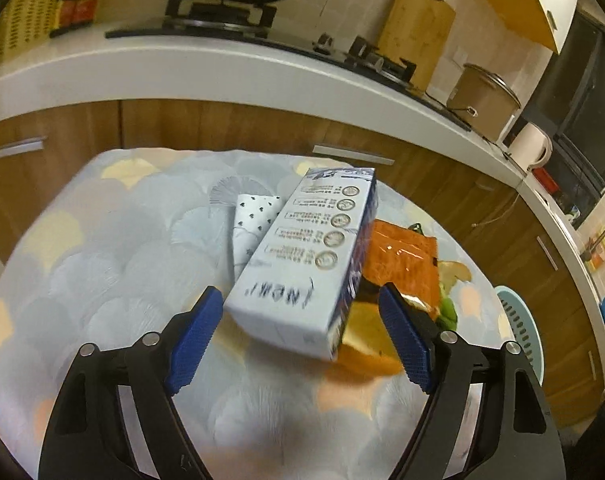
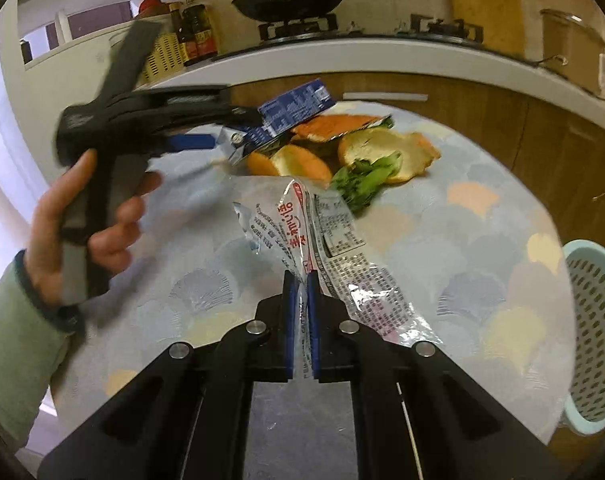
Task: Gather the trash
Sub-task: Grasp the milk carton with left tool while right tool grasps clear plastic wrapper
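A white and blue carton (image 1: 302, 260) lies tilted on the table, between the open fingers of my left gripper (image 1: 300, 320), which do not touch it. It also shows in the right wrist view (image 2: 286, 116). Orange peels (image 2: 382, 152), green vegetable scraps (image 2: 366, 180) and an orange wrapper (image 1: 402, 256) lie beside the carton. A folded dotted paper (image 1: 250, 220) lies to its left. My right gripper (image 2: 301, 280) is shut on a clear printed plastic wrapper (image 2: 322, 232) and holds it over the table. The left gripper (image 2: 206, 136) is visible in the right wrist view.
A pale blue perforated basket (image 2: 594, 344) stands at the table's right edge, also in the left wrist view (image 1: 518, 332). The table has a scalloped pastel cloth (image 1: 102, 272). Behind runs a kitchen counter (image 1: 222, 64) with a stove and wok, wooden cabinets below.
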